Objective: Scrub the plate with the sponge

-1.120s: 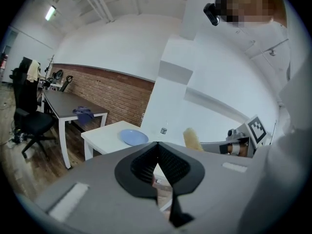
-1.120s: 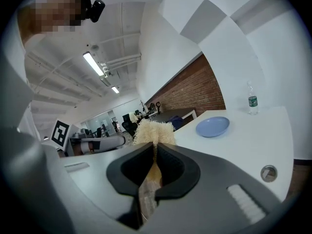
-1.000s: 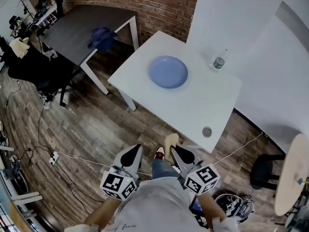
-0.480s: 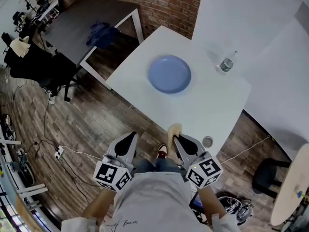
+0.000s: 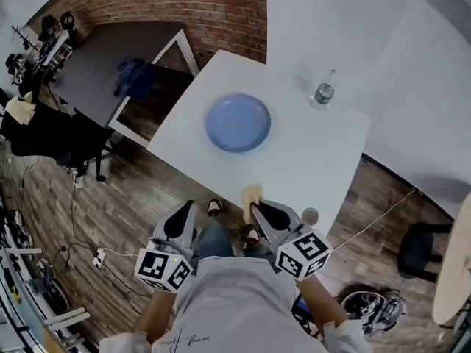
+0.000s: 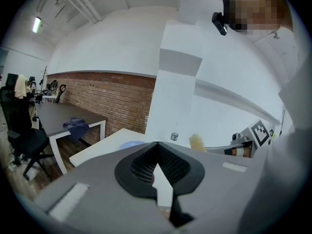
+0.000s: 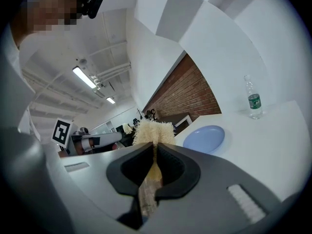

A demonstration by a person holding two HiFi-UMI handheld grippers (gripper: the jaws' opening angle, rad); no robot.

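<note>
A round blue plate lies on the white table, also visible as the plate in the right gripper view. My right gripper is shut on a pale yellow sponge, whose fuzzy top sticks out above the jaws. It hovers at the table's near edge, short of the plate. My left gripper is shut and holds nothing, hanging over the wooden floor left of the table. The plate peeks over its jaws.
A clear water bottle stands at the table's far side. A small round cap-like object sits near the table's front right corner. A dark grey table with a blue cloth is at the left, a black chair at the right.
The view has shifted closer to the white table. Both grippers have come forward, the right one with the sponge now reaching the table's near edge.
</note>
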